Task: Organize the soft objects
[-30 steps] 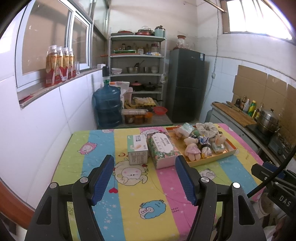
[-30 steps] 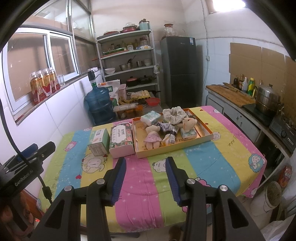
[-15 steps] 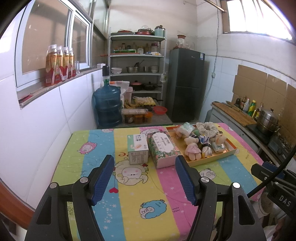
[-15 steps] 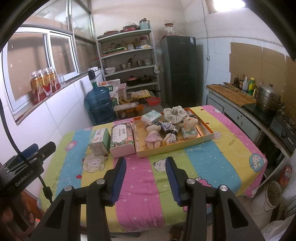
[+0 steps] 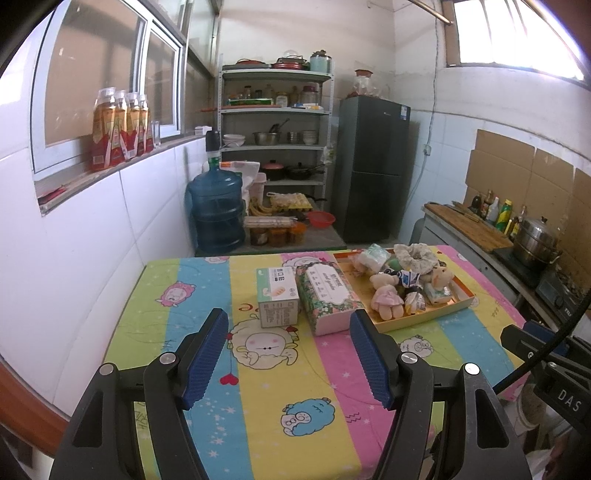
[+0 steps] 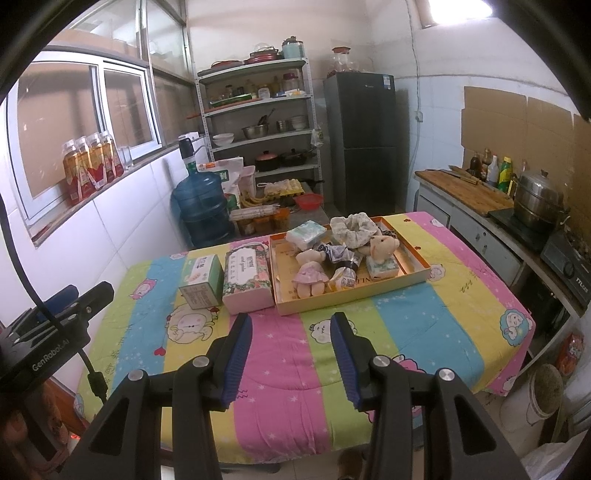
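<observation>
Flanking tray: floral tissue box

Daylight from a high window glares white; frames are sharp, edges bent and dark by fisheye.

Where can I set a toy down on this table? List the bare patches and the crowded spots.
Free: the near half of the tablecloth, in front of the tray and boxes; the left strip between the wall edge and the green box; the right end past the tray. Crowded: inside the tray, and where the floral tissue box sits close between the green box and the tray.
</observation>
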